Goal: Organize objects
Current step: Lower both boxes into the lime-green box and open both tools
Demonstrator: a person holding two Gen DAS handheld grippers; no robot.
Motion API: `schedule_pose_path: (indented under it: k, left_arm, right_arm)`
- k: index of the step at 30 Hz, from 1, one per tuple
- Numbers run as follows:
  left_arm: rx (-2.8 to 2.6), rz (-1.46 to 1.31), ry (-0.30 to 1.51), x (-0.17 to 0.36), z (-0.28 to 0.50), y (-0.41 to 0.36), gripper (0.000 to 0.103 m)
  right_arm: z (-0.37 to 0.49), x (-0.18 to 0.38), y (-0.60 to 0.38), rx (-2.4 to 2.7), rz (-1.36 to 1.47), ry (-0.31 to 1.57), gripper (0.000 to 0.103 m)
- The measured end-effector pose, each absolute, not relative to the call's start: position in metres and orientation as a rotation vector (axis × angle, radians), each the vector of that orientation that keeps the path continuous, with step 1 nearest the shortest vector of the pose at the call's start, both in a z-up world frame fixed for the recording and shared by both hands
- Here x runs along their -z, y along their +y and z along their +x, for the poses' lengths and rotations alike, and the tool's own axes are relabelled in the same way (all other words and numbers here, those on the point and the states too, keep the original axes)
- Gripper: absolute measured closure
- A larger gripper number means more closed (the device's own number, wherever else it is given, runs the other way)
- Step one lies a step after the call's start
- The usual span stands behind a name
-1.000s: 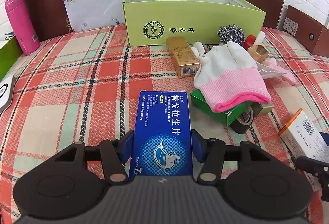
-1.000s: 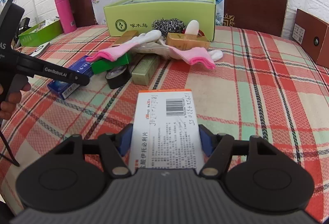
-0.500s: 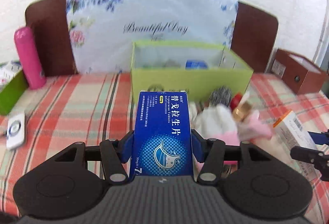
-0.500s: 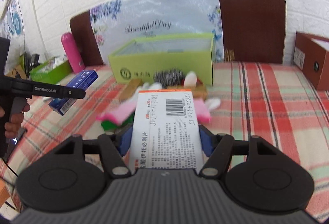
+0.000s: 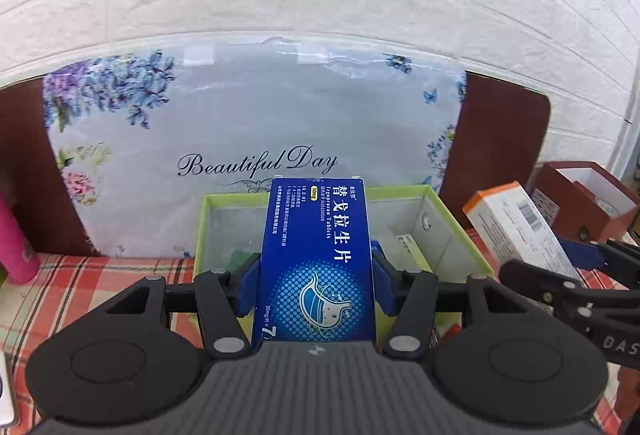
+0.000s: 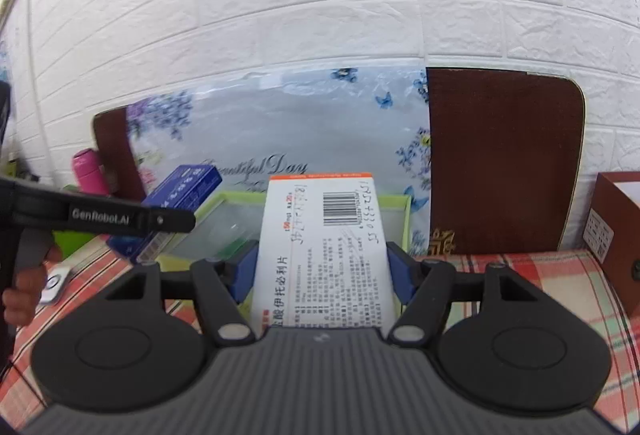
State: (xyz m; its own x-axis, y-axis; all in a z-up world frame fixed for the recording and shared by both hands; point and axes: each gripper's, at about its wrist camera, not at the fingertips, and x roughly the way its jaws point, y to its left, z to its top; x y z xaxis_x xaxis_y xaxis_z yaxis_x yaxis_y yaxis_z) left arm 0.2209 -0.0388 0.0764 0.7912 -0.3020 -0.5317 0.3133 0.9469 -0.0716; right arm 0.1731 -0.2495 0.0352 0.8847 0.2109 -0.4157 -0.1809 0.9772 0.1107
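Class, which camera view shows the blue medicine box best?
The left wrist view: the blue medicine box fills its centre, front face readable, gripped by the left tongs. The right wrist view shows only its blurred side at the left.

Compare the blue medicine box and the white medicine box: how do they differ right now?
Colour: the blue medicine box is dark blue with a dotted stomach graphic; the white medicine box is white with an orange end band.
Face showing: the blue one shows its title, the white one a barcode and handwriting.
Holder: blue sits in the left tool, white in the right tool.
Shared: both flat cartons, clamped by their long sides, in front of the green box.
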Motion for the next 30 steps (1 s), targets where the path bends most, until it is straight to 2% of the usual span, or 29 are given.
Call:
schedule_pose_path:
  k: [8,14,15,16,18,21,30]
  left_arm:
    - [0.299,0.054,0.617,-0.056,0.279,-0.058,0.044]
    - [0.282,0.071,0.633,-0.038,0.299,-0.065,0.044]
    - [0.276,0.076,0.629,-0.035,0.3,-0.065,0.04]
    - [0.266,0.085,0.63,-0.032,0.301,-0.065,0.027]
    - [0.228,0.098,0.628,-0.028,0.297,-0.063,0.02]
    - [0.229,0.081,0.627,-0.027,0.292,-0.056,0.02]
    - [0.229,0.056,0.644,-0.039,0.269,-0.052,0.02]
  right_arm:
    - [0.247,-0.011,-0.239,-0.116,0.009,0.468,0.038]
    - [0.27,0.011,-0.232,-0.117,-0.034,0.498,0.037]
    - [0.272,0.014,-0.231,-0.135,-0.045,0.505,0.035]
    - [0.271,0.017,-0.23,-0.15,-0.055,0.509,0.03]
    - [0.262,0.02,-0.23,-0.129,-0.078,0.474,0.005]
    - [0.248,0.022,-0.231,-0.101,-0.12,0.437,0.001]
    - [0.218,0.01,-0.242,-0.099,-0.061,0.436,0.0]
